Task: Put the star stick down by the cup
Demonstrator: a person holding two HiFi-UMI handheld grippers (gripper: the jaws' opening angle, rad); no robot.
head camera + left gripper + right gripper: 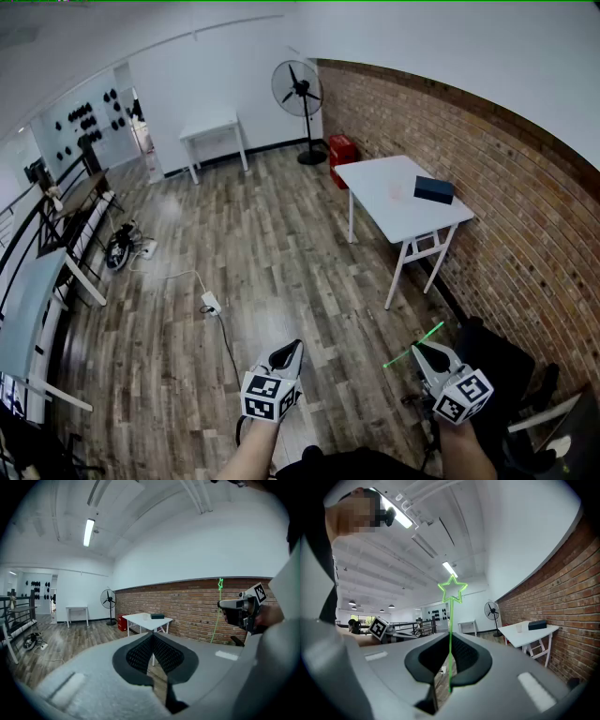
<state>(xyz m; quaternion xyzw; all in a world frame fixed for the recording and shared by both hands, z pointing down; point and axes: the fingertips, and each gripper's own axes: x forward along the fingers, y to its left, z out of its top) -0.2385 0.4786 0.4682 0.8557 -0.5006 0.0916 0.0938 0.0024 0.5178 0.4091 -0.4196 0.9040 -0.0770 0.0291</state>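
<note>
A thin green star stick [450, 620] stands upright between the pads of my right gripper [450, 639], which is shut on it; its star [453, 590] is at the top. From the head view the stick [412, 345] crosses the right gripper [422, 351] low at the right. My left gripper [292, 350] hangs beside it, shut with nothing in it [153, 637]. A small clear cup [396, 192] sits on the white table [375, 178] by the brick wall, well ahead of both grippers. The cup [518, 628] also shows in the right gripper view.
A dark blue box [434, 190] lies on the same table, right of the cup. A standing fan [298, 92] and a red box [341, 150] are beyond it. A power strip with its cable [211, 302] lies on the wooden floor. A black chair [511, 370] is at my right.
</note>
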